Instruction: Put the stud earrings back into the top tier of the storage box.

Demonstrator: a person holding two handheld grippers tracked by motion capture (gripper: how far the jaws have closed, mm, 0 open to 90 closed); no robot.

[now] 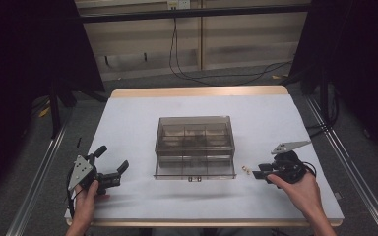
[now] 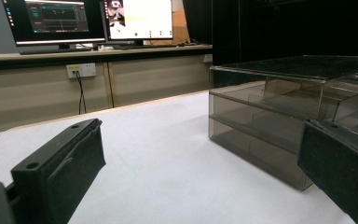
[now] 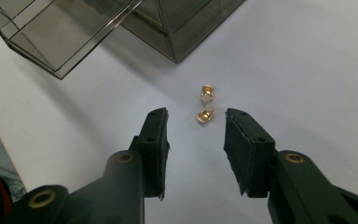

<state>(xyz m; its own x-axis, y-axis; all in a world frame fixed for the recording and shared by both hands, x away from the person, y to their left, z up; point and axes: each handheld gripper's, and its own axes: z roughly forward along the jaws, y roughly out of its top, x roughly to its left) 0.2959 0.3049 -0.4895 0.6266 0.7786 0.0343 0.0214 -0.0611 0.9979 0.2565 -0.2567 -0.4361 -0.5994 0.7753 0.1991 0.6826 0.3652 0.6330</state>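
Observation:
A smoky clear plastic compartment box (image 1: 195, 142) stands at the middle of the white table, its lid folded down flat toward the front edge (image 1: 195, 171). Two small gold metal pieces (image 3: 205, 103) lie on the table just right of the box (image 3: 74, 32), also seen as a small pale speck (image 1: 246, 170) in the high view. My right gripper (image 3: 196, 126) is open, its tips right behind the nearer gold piece, nothing between the pads. My left gripper (image 1: 112, 159) is open at the front left, apart from the box (image 2: 284, 116).
The white table top (image 1: 128, 118) has open room to the left, right and behind the box. Metal rails run along both table sides. Beyond the far edge stand a bench with monitors (image 2: 93, 21) and hanging cables (image 1: 174, 49).

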